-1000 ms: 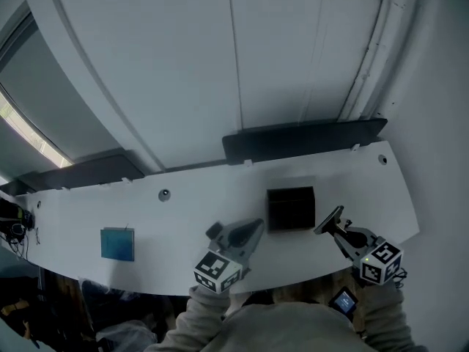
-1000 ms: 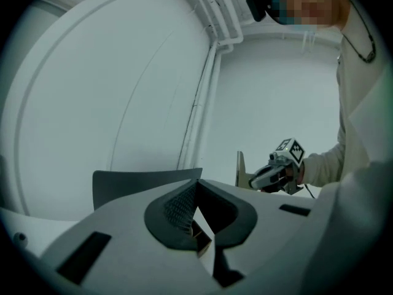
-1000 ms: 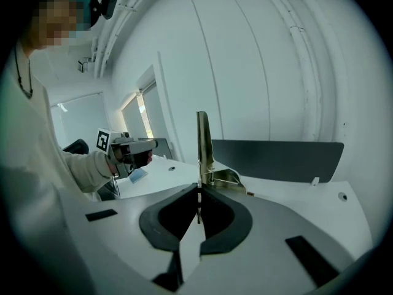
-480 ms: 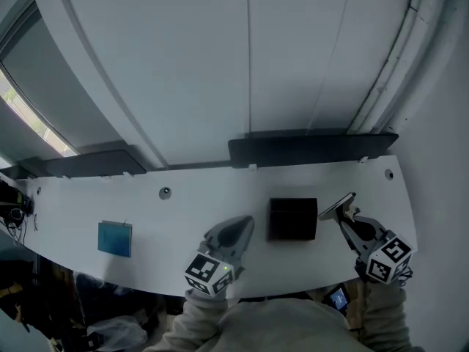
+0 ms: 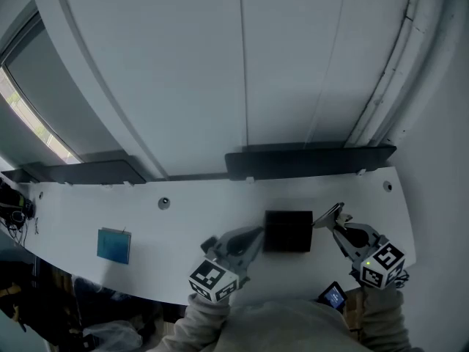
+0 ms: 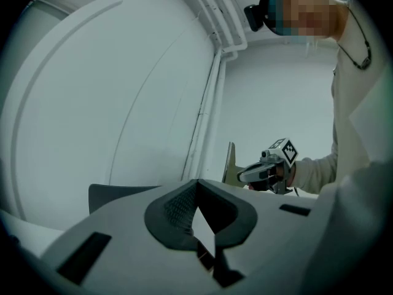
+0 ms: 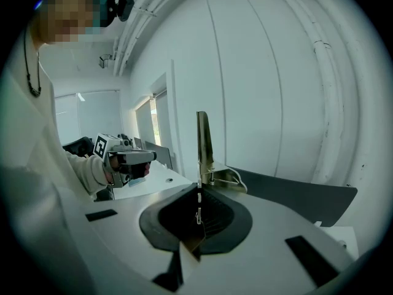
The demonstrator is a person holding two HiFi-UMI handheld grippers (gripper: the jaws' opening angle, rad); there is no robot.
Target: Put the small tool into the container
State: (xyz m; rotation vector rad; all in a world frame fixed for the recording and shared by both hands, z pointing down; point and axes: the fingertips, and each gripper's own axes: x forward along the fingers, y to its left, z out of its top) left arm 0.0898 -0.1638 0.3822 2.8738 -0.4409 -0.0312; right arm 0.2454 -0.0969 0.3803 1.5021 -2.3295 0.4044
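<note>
The black box-shaped container [image 5: 288, 231] stands on the white table [image 5: 190, 204]. In the head view my right gripper [image 5: 331, 216] hovers at the container's right edge, shut on the small tool [image 5: 327, 215]. In the right gripper view the small tool [image 7: 203, 143] is a thin metal strip with a bent bracket, standing up from the right gripper [image 7: 199, 192]. My left gripper [image 5: 251, 237] rests by the container's left side, jaws together with nothing in them. From the left gripper [image 6: 196, 186] I see the right gripper [image 6: 265, 171] and the tool [image 6: 230, 163].
A blue square object [image 5: 113, 245] lies at the table's left. A dark rail [image 5: 308, 158] runs along the table's back edge under the white wall. A small round fitting [image 5: 163, 203] sits in the tabletop. A phone [image 5: 333, 296] shows near the front edge by the right sleeve.
The right gripper with the tool rose from beside the container and now sits close to its upper right edge. The left gripper stayed by the container's left side.
</note>
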